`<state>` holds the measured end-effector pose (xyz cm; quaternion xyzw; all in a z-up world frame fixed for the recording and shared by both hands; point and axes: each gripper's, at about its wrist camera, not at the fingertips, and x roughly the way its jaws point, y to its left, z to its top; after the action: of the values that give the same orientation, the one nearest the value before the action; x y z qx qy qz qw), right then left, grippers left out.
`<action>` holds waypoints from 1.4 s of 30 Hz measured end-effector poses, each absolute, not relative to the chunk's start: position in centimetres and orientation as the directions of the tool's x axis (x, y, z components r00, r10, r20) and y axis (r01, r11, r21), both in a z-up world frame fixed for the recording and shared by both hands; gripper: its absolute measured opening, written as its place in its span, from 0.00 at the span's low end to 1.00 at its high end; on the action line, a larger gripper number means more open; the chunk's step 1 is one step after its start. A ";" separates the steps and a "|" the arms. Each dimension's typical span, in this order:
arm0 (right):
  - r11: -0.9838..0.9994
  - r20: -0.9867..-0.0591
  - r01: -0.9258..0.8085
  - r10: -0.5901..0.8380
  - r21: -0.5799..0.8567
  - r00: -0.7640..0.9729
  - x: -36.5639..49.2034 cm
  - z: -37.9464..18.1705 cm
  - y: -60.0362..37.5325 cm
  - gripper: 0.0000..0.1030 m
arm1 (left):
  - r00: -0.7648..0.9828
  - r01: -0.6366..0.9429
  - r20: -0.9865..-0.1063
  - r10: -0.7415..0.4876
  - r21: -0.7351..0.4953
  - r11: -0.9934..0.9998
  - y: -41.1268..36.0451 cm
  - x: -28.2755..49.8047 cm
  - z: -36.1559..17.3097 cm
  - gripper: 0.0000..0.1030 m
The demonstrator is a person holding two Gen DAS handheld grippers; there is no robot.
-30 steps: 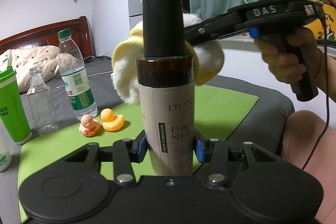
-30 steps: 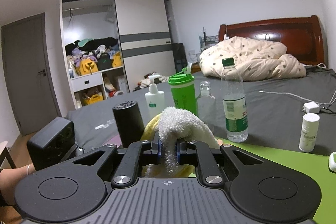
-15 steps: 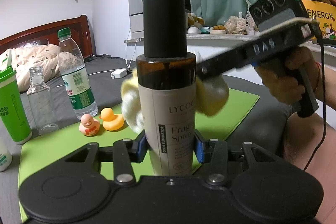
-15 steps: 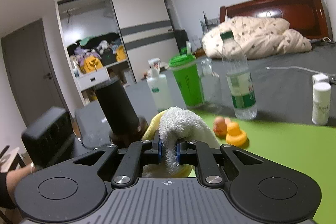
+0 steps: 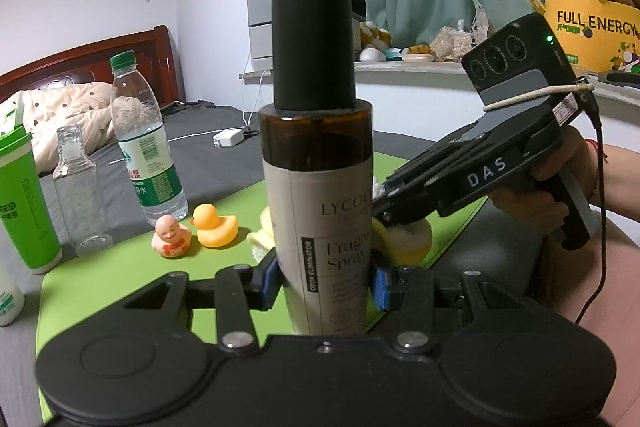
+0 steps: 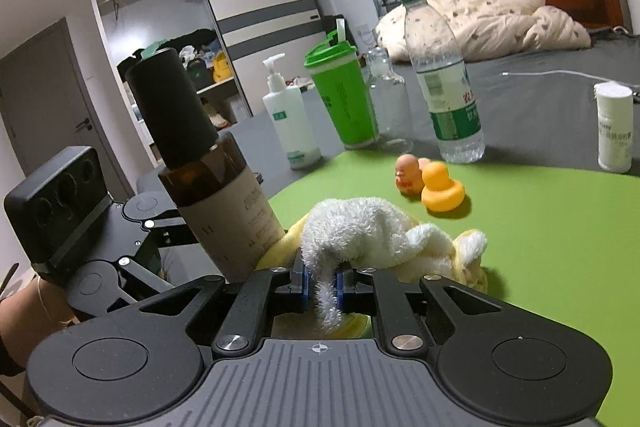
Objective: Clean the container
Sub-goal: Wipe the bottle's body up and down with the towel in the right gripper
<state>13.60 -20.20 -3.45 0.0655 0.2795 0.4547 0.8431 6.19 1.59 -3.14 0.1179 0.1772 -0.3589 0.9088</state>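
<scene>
The amber spray bottle (image 5: 316, 187) with a black cap stands upright above the near edge of the green mat (image 5: 120, 275), gripped low on its label by the left claw (image 5: 325, 281), while the right claw (image 6: 320, 285), closed on a yellow-white cloth (image 6: 372, 231), presses that cloth against the bottle's lower side.

I see glossy amber glass or plastic on the spray bottle (image 5: 316, 187), its cap (image 5: 313, 47) matt black – the cloth (image 6: 360, 231) fluffy terry, the green mat (image 6: 540, 227) smooth, the ducks (image 5: 214, 225) rubbery.
</scene>
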 end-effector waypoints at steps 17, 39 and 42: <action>0.648 -0.347 -0.685 0.760 0.333 0.550 9.7 -2.0 -23.1 0.12 | 0.692 0.679 -0.409 -0.594 0.091 0.728 1.4 6.4 -3.2 0.41; 0.626 -0.218 -0.745 0.779 0.230 0.588 6.4 3.4 -21.0 0.12 | 0.695 0.672 -0.419 -0.584 0.089 0.735 1.5 6.5 -3.1 0.42; 0.619 -0.227 -0.748 0.784 0.238 0.577 7.8 3.3 -20.9 0.12 | 0.695 0.674 -0.419 -0.585 0.096 0.732 1.4 6.4 -3.1 0.41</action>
<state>7.80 -20.90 3.35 0.0580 0.1562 0.4324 0.8862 6.38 1.39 -3.09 0.1219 0.1835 -0.3448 0.9124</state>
